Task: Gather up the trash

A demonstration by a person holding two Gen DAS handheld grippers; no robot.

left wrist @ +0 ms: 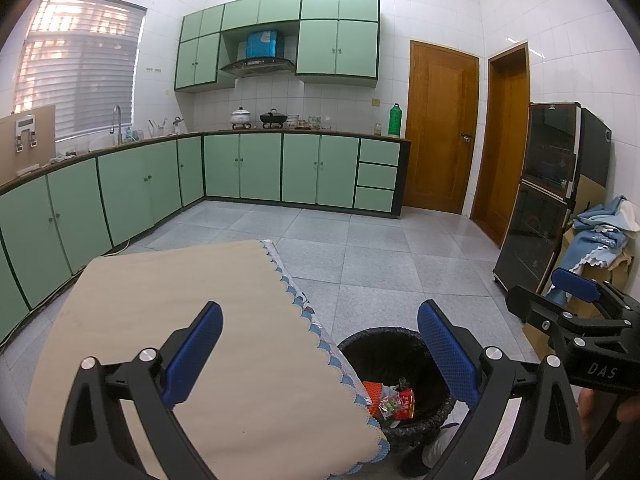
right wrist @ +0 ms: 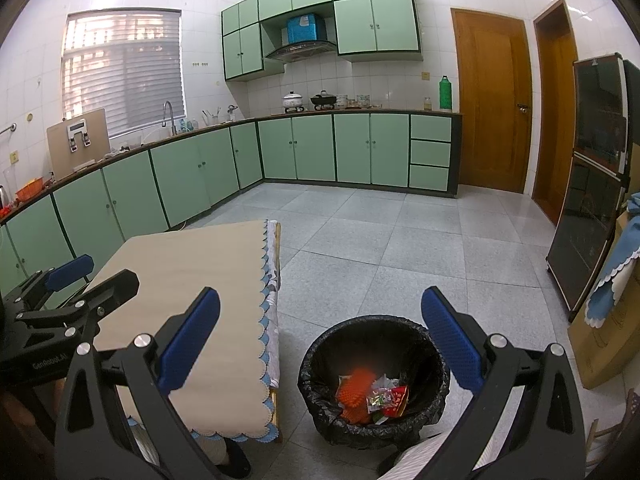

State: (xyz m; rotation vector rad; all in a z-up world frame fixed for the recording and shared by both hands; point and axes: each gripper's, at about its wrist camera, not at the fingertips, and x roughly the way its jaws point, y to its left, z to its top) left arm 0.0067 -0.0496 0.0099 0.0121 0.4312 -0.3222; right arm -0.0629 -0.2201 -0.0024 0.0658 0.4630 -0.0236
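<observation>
A black bin lined with a black bag stands on the floor beside the table. Inside lie an orange textured piece and red and clear wrappers. In the left wrist view the same bin shows the wrappers near its table side. My left gripper is open and holds nothing, hovering over the table's corner and the bin. Above the bin my right gripper is open too, with nothing between its fingers. Each gripper also appears at the edge of the other's view.
The table carries a beige cloth with blue scalloped trim. Green cabinets run along the walls. A dark glass cabinet and a cardboard box with blue cloths stand at the right. Grey tiled floor lies beyond the bin.
</observation>
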